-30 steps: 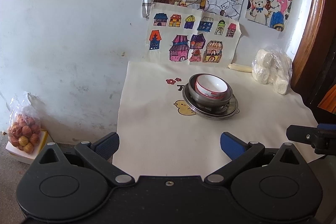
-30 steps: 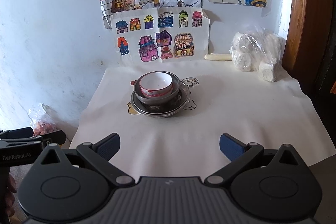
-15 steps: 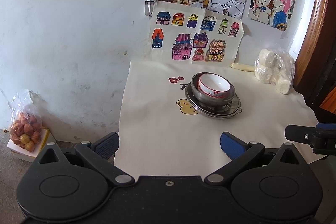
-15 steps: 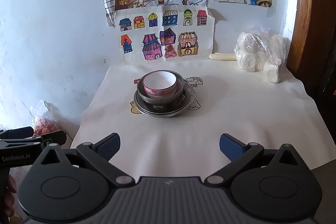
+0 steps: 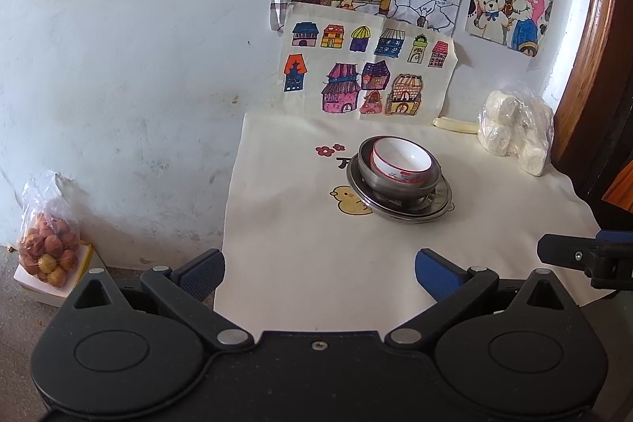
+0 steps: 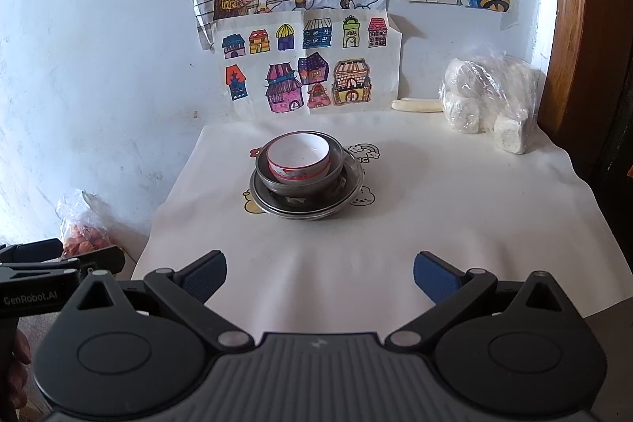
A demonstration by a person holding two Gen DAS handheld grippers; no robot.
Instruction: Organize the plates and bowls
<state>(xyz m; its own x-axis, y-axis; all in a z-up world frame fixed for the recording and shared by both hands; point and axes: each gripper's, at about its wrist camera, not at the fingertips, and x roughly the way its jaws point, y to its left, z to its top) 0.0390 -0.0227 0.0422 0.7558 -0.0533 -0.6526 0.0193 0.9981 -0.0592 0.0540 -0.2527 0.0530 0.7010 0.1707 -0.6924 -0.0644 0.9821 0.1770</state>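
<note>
Both grippers have drawn slightly nearer the stack since a second ago; nothing on the table has shifted. Landmark: the stack, a white bowl (image 6: 298,157) with a red band nested in a grey metal bowl (image 6: 300,180), which sits on a metal plate (image 6: 306,206) in the middle of the cream tablecloth (image 6: 435,224). Bare cloth lies on all sides of the stack, widest toward the near edge and to its right. Behind the stack, drawings (image 6: 308,66) are taped to the wall; behind and to its right, a plastic bag of white rolls (image 6: 490,97) sits by the wooden frame, well apart from the stack. Off the cloth's left edge, down on the floor, a bag of fruit (image 5: 49,252). Left gripper (image 5: 318,269) hangs over the near-left cloth edge, jaws spread wide, holding and touching nothing. Right gripper (image 6: 318,271) hangs over the near edge facing the stack, jaws equally wide, empty, well short of the plate.
</note>
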